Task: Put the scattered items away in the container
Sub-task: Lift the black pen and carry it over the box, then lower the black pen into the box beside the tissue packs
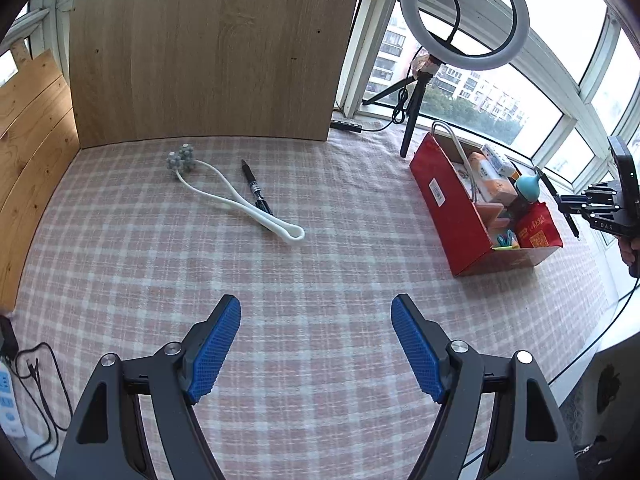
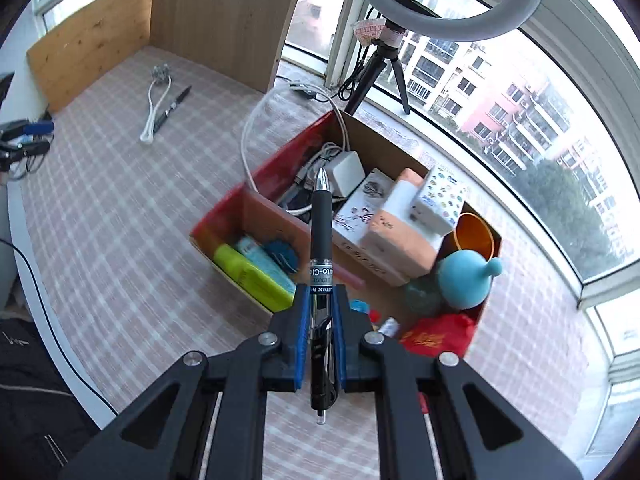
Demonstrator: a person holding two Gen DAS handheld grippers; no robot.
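While the left gripper (image 1: 316,316) is hovering low over the pink checked tablecloth (image 1: 320,264), its blue pads (image 1: 214,350) are standing wide apart with nothing between them. Ahead of it in the left wrist view, a white massager (image 1: 240,200) with grey knobbed rollers is lying on the cloth, and a black pen (image 1: 256,192) is lying just beside it, touching or nearly touching its loop. Off to the right, the red box (image 1: 460,216) is sitting near the window, already holding tissue packs, a teal bulb and a red packet. At the far right edge the right gripper (image 1: 568,204) is showing side-on with a dark pen-like rod crossing its tip. A ring light (image 1: 464,16) on a tripod is standing behind the box.

Turning to the right wrist view, the right gripper (image 2: 320,308) is pinching a second black pen (image 2: 321,240) between its blue pads, jaws drawn in tight against the barrel, the pen pointing forward over the near edge of the red box (image 2: 224,216). This view is looking down into the box, revealing what the other hides: a white charger (image 2: 348,174) with cables, a yellow-green case (image 2: 252,276) and an orange cup (image 2: 474,236). The massager (image 2: 156,104) and first pen (image 2: 172,108) are appearing small and far off to the left.
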